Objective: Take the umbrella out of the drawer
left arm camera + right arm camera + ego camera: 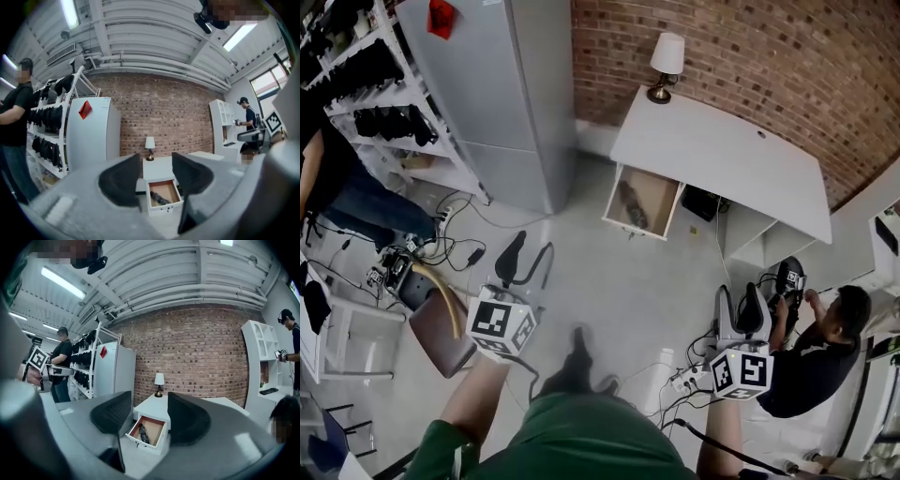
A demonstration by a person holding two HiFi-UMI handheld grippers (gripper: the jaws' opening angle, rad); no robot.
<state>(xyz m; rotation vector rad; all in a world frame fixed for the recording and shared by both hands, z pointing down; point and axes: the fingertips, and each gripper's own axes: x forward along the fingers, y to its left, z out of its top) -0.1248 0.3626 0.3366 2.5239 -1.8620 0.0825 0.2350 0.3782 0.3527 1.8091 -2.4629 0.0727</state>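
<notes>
Two tools: left tool (528, 262), right tool (739, 314). One drawer (633, 231), one umbrella (631, 203), one lamp (666, 66), one tabletop (722, 150), one cabinet (506, 84), one shelf (436, 172). Two other people: person at left (328, 178), person at right (820, 356).

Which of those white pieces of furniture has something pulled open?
The white desk with the lamp on it: its drawer stands pulled out, a dark folded umbrella inside. The tall cabinet beside it is shut.

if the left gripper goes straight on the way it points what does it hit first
Probably the open drawer of the desk, with the umbrella inside: it lies ahead, framed by the left gripper's open jaws. The floor up to it looks free, though depth is hard to judge.
</notes>
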